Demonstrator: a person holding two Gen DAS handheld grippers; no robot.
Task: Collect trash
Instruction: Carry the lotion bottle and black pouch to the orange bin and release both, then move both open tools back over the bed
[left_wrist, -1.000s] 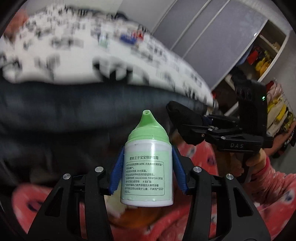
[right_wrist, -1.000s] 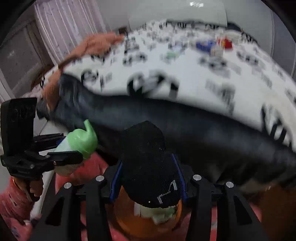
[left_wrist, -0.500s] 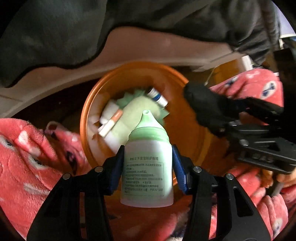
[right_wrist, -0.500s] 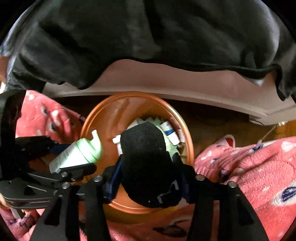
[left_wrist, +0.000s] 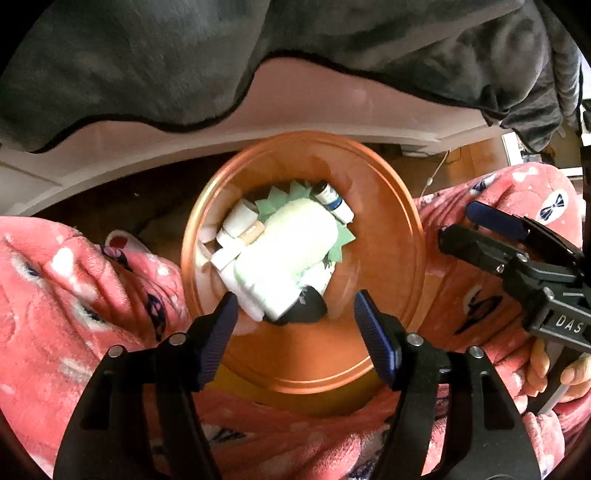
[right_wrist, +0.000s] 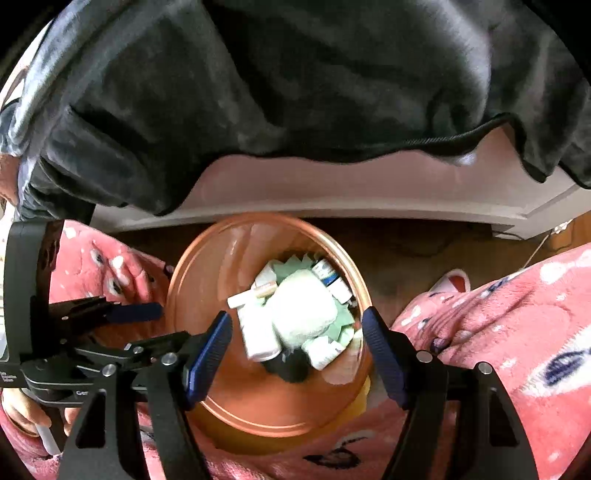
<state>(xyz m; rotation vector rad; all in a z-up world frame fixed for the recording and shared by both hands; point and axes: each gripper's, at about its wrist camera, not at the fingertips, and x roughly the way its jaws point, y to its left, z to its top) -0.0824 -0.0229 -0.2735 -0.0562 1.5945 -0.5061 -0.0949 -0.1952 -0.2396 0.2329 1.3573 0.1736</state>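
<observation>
An orange bin (left_wrist: 388, 236) (right_wrist: 207, 277) stands on the floor between my knees. The green-capped white bottle (left_wrist: 284, 251) (right_wrist: 299, 310) lies inside it on top of other trash. The black sock (left_wrist: 308, 312) (right_wrist: 288, 365) lies in the bin beside the bottle. My left gripper (left_wrist: 293, 328) is open and empty above the bin's near side; it also shows at the left of the right wrist view (right_wrist: 147, 325). My right gripper (right_wrist: 297, 350) is open and empty above the bin; it also shows at the right of the left wrist view (left_wrist: 476, 229).
Small tubes and bottles (left_wrist: 332, 197) and green paper (left_wrist: 273, 201) fill the bin's bottom. A dark blanket (left_wrist: 184, 59) hangs over the pale bed frame (left_wrist: 314, 107) behind the bin. My pink-clad legs (left_wrist: 74, 280) (right_wrist: 509, 314) flank it. A slipper (right_wrist: 452, 282) lies on the wooden floor.
Both grippers opened over the bin. The bottle dropped from the left gripper and the black sock from the right; both now lie in the bin.
</observation>
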